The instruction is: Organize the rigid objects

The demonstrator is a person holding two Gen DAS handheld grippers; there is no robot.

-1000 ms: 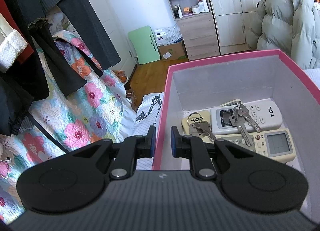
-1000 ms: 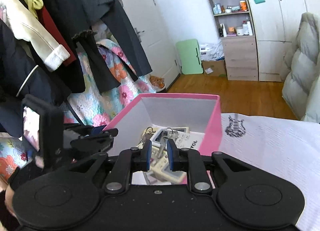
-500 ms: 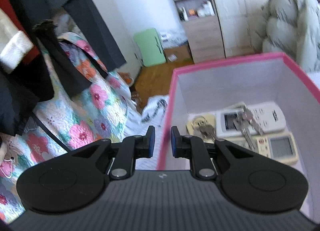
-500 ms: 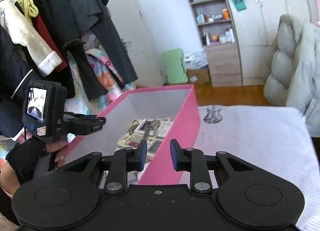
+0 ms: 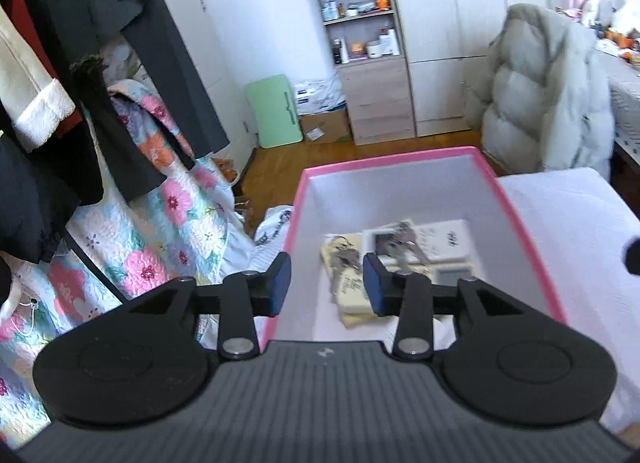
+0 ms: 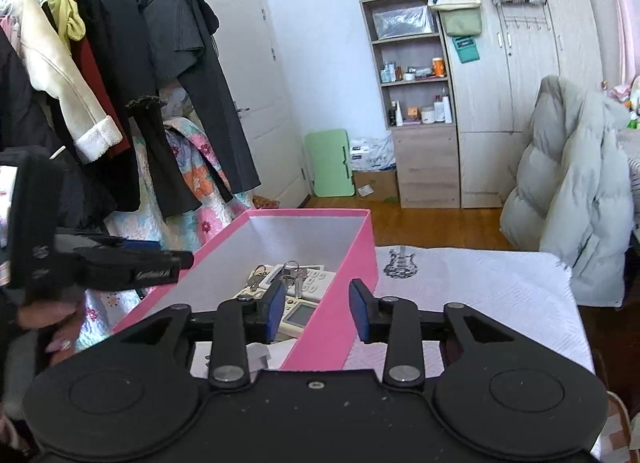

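Remotes [image 5: 416, 247] and keys [image 6: 294, 273] gathered inside pink box [image 6: 340, 303] on the bed, kept contained; left tool [image 5: 325, 283] and right tool [image 6: 316, 309] opening, each straddling a wall, gripping nothing.

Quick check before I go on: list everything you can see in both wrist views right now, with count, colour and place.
box: 1, pink outside, white inside, open, on the bed.
remotes: at least 3, white and cream, in the box.
keys: 2 bunches, silver, on the remotes.
bedsheet: 1, white with guitar print, under the box.
coats: several, black, cream, red, on the rack at left.
quilt: 1, floral, under the coats.
puffer jacket: 1, grey, right.
shelf: 1, wood, far wall.
wardrobe: 1, pale wood, beside the shelf.
left hand-held gripper: black, blue pads, opening, straddling the box's left wall.
right hand-held gripper: same, opening, straddling the right wall.
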